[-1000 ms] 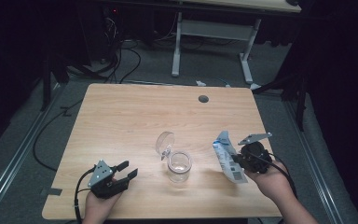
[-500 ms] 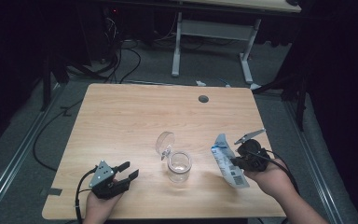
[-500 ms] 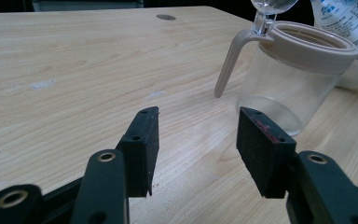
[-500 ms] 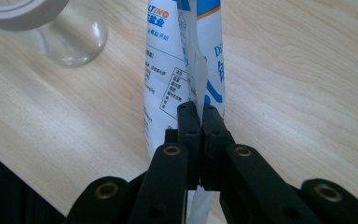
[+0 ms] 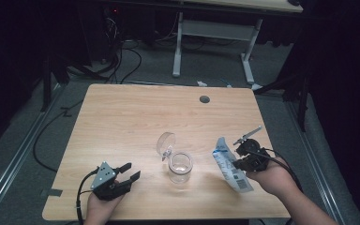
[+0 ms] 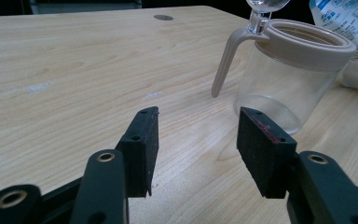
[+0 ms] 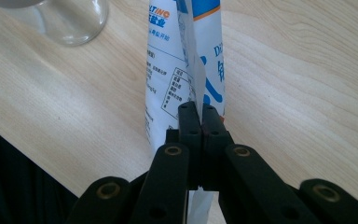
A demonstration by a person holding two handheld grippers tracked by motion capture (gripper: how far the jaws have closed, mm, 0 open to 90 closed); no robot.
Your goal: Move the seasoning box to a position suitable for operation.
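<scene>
right gripper (image 7: 199,109): jaws pressed together on a thin fold of the bag (image 7: 182,70), gripped at one edge; the rest of the bag hangs free past the jaws.
bag from above: tilted, its upper end leaning toward the jar (image 5: 180,167), its lower end near the table's front edge, the right gripper (image 5: 236,161) on the side of it away from the jar.
risk, slip: the hold is only on an edge seam, so the bag's weight could pull it out of the pads when it is tipped, I judge.
risk, spill: the bag stands well to one side of the jar, not over its mouth; if it is tipped from here, whatever comes out would land on the table (image 5: 136,117) beside the jar.
risk, knock: swinging the bag in could hit the jar or its raised lid (image 5: 165,143) and shove the jar, since nothing steadies it.
left gripper (image 6: 198,140): jaws wide apart, nothing between the pads; the jar (image 6: 291,74) is just ahead and off to one side of them, not touched.
left gripper from above (image 5: 125,171): resting on the table on the opposite side of the jar from the bag, pointing toward the jar.
jar: upright near the table's front middle, empty as far as I can tell, its lid flipped up on the far side.
</scene>
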